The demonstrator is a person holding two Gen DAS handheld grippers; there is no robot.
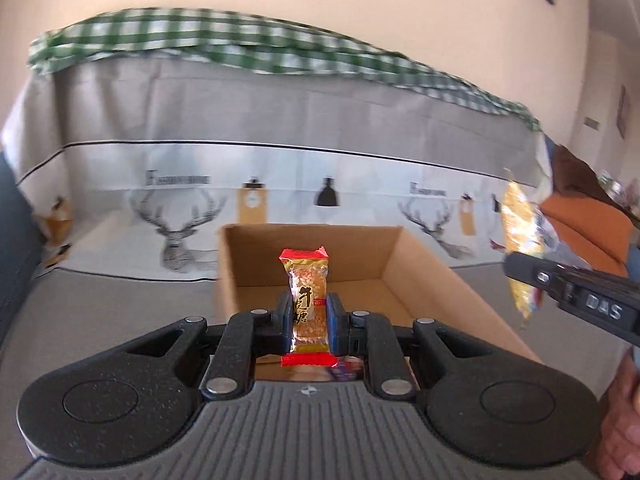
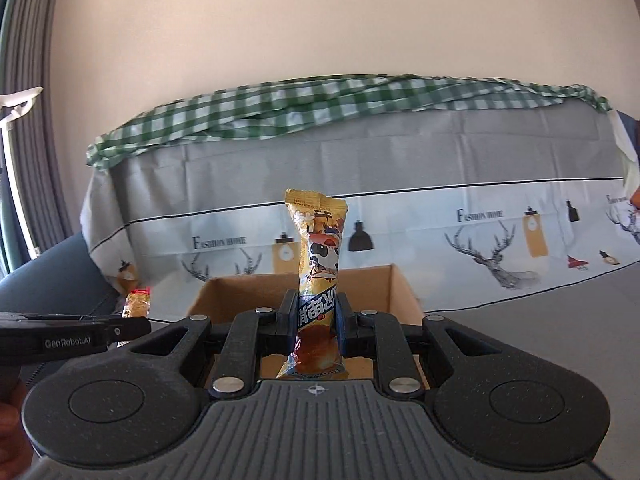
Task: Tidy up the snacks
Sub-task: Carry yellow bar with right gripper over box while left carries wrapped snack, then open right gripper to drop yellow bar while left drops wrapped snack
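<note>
My left gripper (image 1: 310,312) is shut on a peanut candy bar (image 1: 307,284) with red ends, held upright above the near edge of an open cardboard box (image 1: 416,256). My right gripper (image 2: 318,316) is shut on a yellow snack pack (image 2: 318,248) with a cow cartoon, held upright above the same box (image 2: 400,292). The right gripper and its yellow pack also show at the right of the left wrist view (image 1: 520,240). The left gripper with its candy shows at the left of the right wrist view (image 2: 136,304). A wrapper lies in the box under the left gripper (image 1: 348,368).
The box sits on a grey surface (image 1: 120,300). Behind it hangs a grey-and-white deer-print cloth (image 1: 180,224) topped by a green checked cloth (image 2: 280,108). An orange cushion (image 1: 588,224) lies far right. A curtain (image 2: 32,120) hangs at left.
</note>
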